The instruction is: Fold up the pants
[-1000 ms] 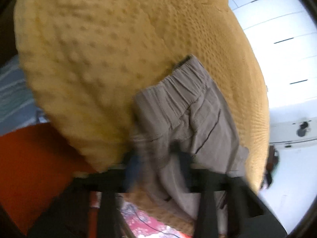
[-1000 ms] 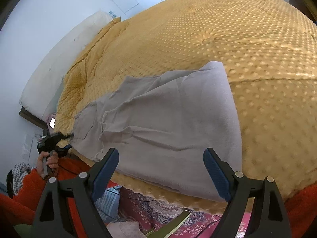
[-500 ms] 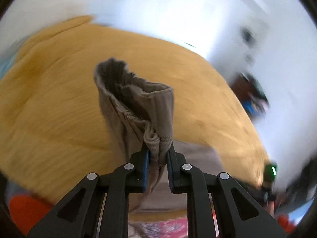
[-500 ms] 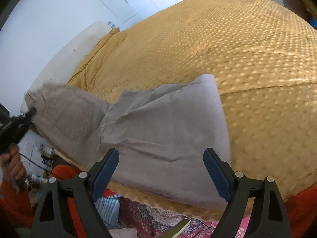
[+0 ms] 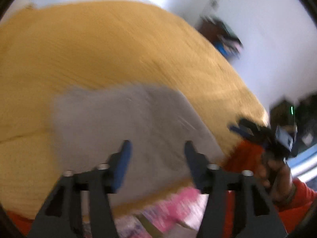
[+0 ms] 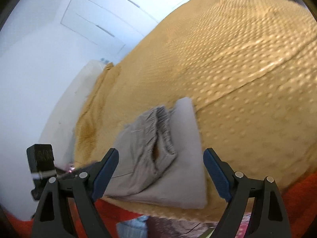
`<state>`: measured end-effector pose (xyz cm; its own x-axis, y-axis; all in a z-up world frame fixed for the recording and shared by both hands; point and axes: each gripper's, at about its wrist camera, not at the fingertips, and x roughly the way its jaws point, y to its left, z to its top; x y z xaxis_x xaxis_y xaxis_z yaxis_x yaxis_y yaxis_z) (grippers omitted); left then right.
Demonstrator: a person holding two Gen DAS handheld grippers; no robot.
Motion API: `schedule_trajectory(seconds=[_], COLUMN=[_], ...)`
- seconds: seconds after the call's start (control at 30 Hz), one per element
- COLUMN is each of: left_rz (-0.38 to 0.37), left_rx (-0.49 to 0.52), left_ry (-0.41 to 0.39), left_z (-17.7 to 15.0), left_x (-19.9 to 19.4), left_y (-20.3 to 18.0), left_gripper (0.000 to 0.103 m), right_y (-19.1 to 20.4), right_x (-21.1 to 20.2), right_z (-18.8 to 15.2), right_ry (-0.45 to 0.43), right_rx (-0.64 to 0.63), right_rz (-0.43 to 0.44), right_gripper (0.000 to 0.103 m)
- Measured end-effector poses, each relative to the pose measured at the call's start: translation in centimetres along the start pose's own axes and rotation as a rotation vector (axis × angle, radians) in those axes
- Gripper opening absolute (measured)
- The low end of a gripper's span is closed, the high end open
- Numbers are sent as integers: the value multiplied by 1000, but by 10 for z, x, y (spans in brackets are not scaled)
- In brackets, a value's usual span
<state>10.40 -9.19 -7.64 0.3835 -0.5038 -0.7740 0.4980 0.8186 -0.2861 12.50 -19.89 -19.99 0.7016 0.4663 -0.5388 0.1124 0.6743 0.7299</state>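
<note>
The grey pants point(image 6: 158, 158) lie folded on the yellow dotted bedspread point(image 6: 247, 69) near the bed's front edge, the elastic waistband end laid over the legs. In the blurred left wrist view the pants point(image 5: 122, 123) are a flat grey patch. My left gripper point(image 5: 156, 158) is open and empty just above the pants' near edge. My right gripper point(image 6: 160, 170) is open and empty, hovering over the near part of the pants. The left gripper's body point(image 6: 41, 164) shows at the left of the right wrist view.
A white pillow point(image 6: 79, 91) lies at the bed's far left by the white wall and wardrobe doors point(image 6: 103, 13). An orange-red blanket point(image 6: 297, 194) hangs at the bed's front edge. Patterned pink fabric point(image 5: 174, 204) lies on the floor below.
My left gripper carried the waistband end over the legs, let it go and opened. The pants now lie folded in half. The right gripper moved closer over them.
</note>
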Motion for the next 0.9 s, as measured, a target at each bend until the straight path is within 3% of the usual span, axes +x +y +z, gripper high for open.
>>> schedule_trajectory(seconds=[0.03,0.1,0.13,0.17,0.23,0.3,0.4,0.5,0.57,0.63,0.7,0.73,0.83,0.9], left_rz=[40,119,157,190,162,116,198,110,110,119,118,116,119,125], left_rx=[-25,-99,-119,-134,-148,-75,69,23,-9,-15,-26,-29,-24,-13], left_ry=[-36,-53,-47,-30,51,175,177,177,174,174,174,173,169,168], left_z=[-2,-8,-19,-27,-49,-74,-86,-77,-76,-73,-72,-73,-74,-74], left_x=[-8,-14,-13,-6,22,64,81,70,65,70,69,70,72,70], left_y=[14,47,58,67,72,55,28,30,36,36,40,41,47,48], left_gripper=[61,50,34,28,8,8,6,7,8,8,8,8,8,8], right_y=[1,5,8,12,18,29,51,72,80,81,84,87,85,76], right_x=[5,16,22,28,39,52,79,105,123,135,136,135,134,135], right_z=[0,1,2,6,13,24,29,19,9,3,3,2,4,9], right_ry=[19,62,81,108,161,222,339,431,487,527,584,611,555,544], right_rx=[4,11,10,4,-13,-102,-321,-518,-617,-667,-661,-669,-752,-689], right_rz=[28,87,108,132,162,134,61,20,-24,-69,-7,-4,-128,-131], right_gripper=[87,87,87,87,86,85,85,85,85,83,62,62,63,65])
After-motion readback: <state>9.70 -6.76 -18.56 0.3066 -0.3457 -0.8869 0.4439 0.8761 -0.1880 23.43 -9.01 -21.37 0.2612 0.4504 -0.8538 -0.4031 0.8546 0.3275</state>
